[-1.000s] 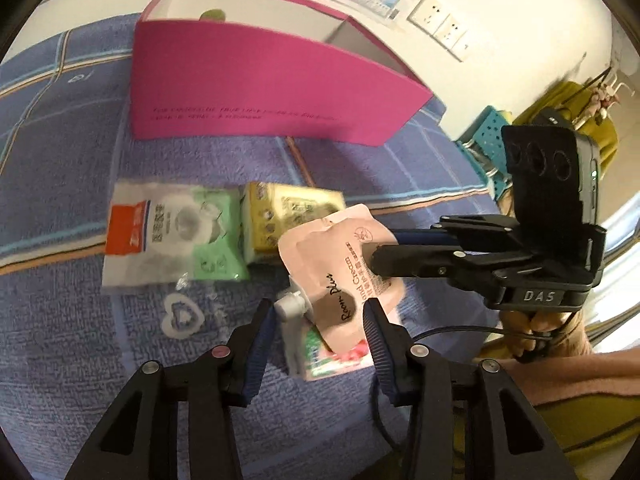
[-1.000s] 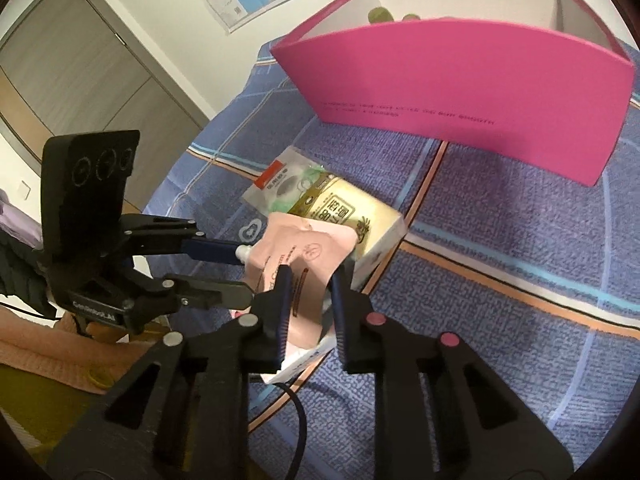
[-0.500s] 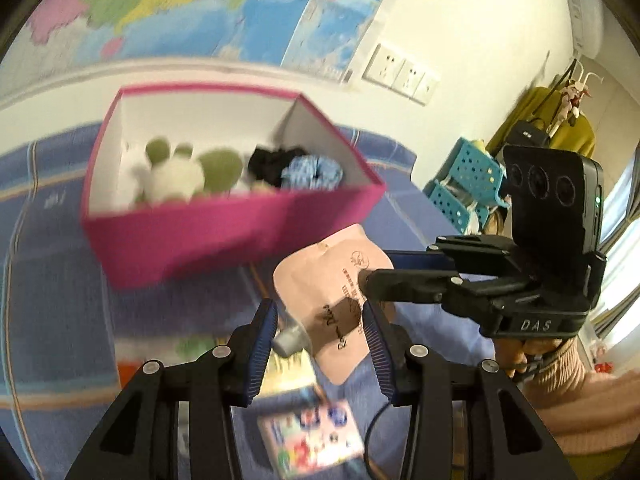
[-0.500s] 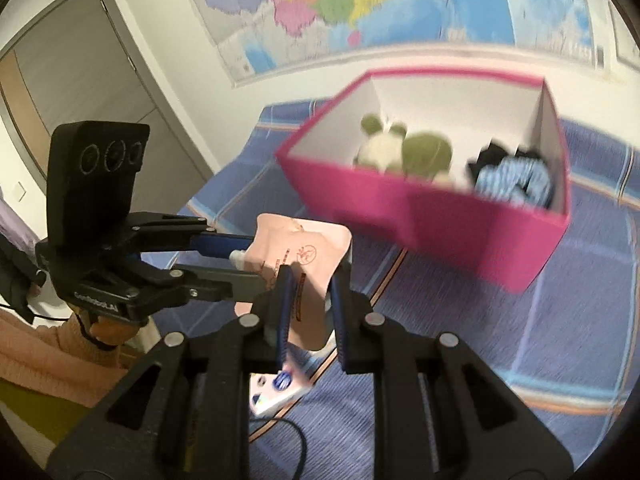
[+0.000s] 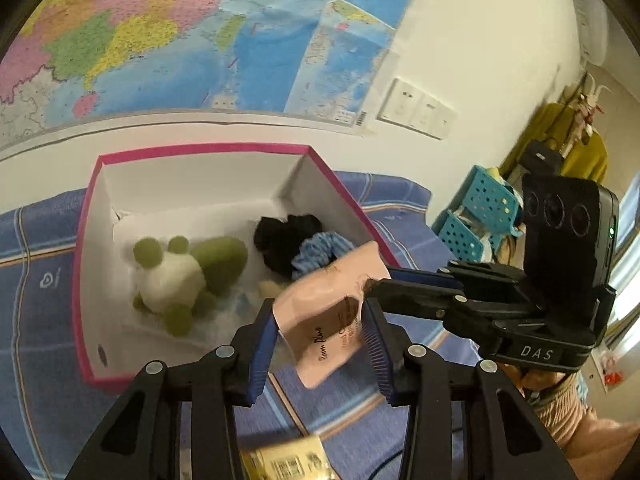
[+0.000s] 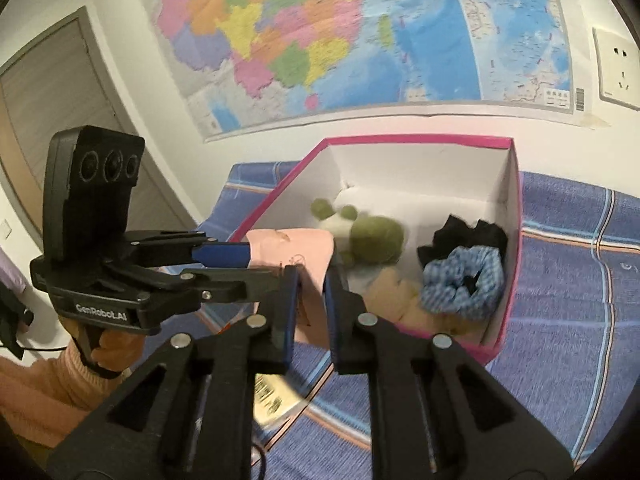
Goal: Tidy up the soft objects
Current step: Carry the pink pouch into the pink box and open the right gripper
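A pink spout pouch (image 5: pixel 332 320) hangs in the air over the near right corner of the pink box (image 5: pixel 86 264). My right gripper (image 6: pixel 310 300) is shut on the pouch (image 6: pixel 296 248). My left gripper (image 5: pixel 320 344) is around the pouch's lower part, its blue pads on either side of it; whether they press it is unclear. The right gripper also shows in the left wrist view (image 5: pixel 372 284), the left one in the right wrist view (image 6: pixel 256 264). Inside the box lie a green and white plush (image 5: pixel 176 272), a black scrunchie (image 5: pixel 284 236) and a blue checked scrunchie (image 6: pixel 464 276).
A yellow packet (image 5: pixel 288 460) lies on the blue checked bedspread (image 6: pixel 580 320) below the grippers. Behind the box a wall carries maps (image 6: pixel 320 32) and sockets (image 5: pixel 416 110). A teal basket (image 5: pixel 480 216) stands at the right.
Both grippers have lifted the pink pouch off the bedspread and carried it up to the box. The packets left on the bed have dropped out of view below.
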`<state>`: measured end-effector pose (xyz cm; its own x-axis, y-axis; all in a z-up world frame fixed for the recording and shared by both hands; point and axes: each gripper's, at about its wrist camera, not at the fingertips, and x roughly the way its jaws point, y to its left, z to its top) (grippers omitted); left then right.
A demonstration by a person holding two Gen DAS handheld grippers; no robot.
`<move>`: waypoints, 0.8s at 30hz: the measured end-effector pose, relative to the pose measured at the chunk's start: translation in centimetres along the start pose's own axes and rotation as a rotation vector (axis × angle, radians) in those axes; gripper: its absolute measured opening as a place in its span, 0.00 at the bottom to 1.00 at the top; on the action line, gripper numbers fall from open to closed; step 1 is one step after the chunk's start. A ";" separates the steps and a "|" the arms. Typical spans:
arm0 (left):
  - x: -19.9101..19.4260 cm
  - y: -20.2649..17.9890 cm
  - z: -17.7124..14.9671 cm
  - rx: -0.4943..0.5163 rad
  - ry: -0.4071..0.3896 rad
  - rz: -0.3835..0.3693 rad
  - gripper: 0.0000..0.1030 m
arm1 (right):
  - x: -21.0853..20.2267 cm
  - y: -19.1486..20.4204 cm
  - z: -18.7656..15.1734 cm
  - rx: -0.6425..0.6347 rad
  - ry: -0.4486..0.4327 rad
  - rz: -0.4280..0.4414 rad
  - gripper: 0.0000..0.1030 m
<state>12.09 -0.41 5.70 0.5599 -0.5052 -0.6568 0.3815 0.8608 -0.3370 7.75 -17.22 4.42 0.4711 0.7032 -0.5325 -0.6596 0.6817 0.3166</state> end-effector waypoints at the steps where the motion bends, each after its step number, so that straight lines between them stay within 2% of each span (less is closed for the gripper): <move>1: 0.3 0.2 0.4 -0.002 0.000 0.008 0.41 | 0.0 -0.5 0.3 0.011 -0.007 -0.003 0.11; 10: 4.6 2.5 3.3 -0.062 0.043 0.035 0.41 | 2.3 -4.4 2.2 0.098 -0.013 -0.019 0.11; 13: 5.6 3.6 3.5 -0.096 0.055 0.096 0.46 | 3.2 -5.5 2.3 0.123 0.006 -0.057 0.17; 14: 5.7 3.9 3.5 -0.109 0.056 0.111 0.46 | 3.6 -6.0 2.3 0.141 0.017 -0.096 0.17; 15: 5.5 4.4 3.3 -0.118 0.049 0.124 0.46 | 3.8 -6.3 2.1 0.152 0.022 -0.130 0.17; 19: 3.0 4.6 1.8 -0.085 -0.007 0.167 0.46 | 3.7 -6.8 1.3 0.161 0.033 -0.125 0.17; 24: -1.6 4.5 -1.3 -0.040 -0.079 0.201 0.50 | 1.8 -5.0 0.0 0.121 0.017 -0.048 0.19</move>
<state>11.90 4.35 4.34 0.6785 -0.3252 -0.6587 0.2276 0.9456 -0.2324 11.91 -19.35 1.93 0.4898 0.6660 -0.5626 -0.5606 0.7348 0.3818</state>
